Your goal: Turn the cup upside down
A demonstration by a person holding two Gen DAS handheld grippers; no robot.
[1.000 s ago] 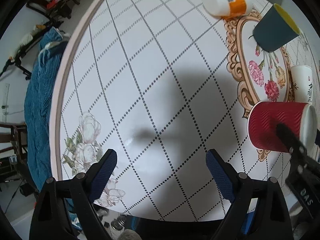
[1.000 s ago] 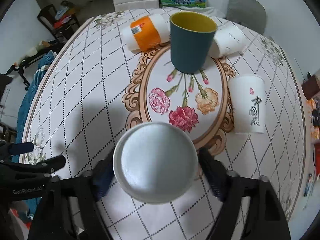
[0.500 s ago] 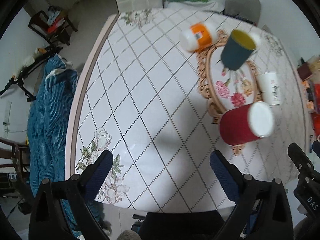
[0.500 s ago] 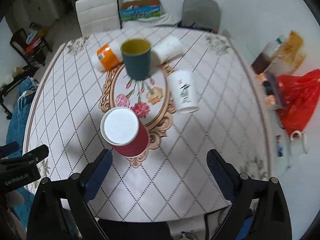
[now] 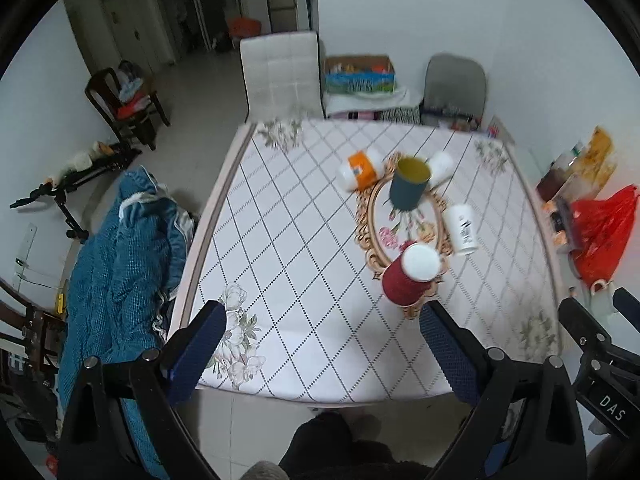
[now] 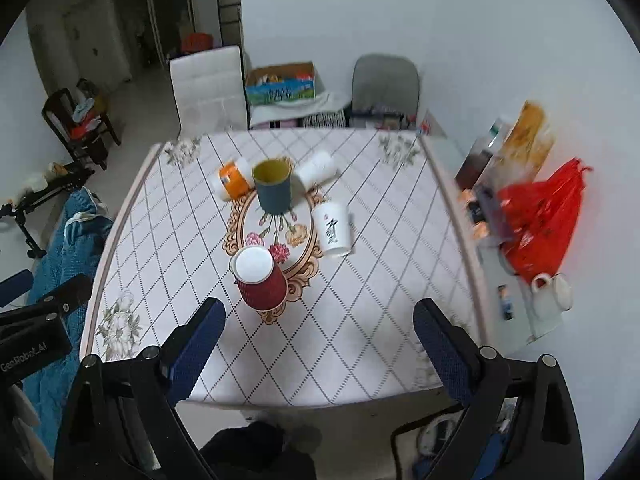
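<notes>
Five cups on counter [image 6: 400, 248]: orange-white cup [image 6: 232, 178] lying, dark blue cup [image 6: 273, 188] upright with yellow inside, contents not visible, white cup [image 6: 318, 168] lying, printed white cup [image 6: 334, 230] inverted, red cup [image 6: 260, 282] upside down at medallion's near edge. White mug [image 6: 554, 290] clear only in right view. Left tool [image 5: 322, 342] and right tool [image 6: 316, 334] both released, holding nothing.
</notes>
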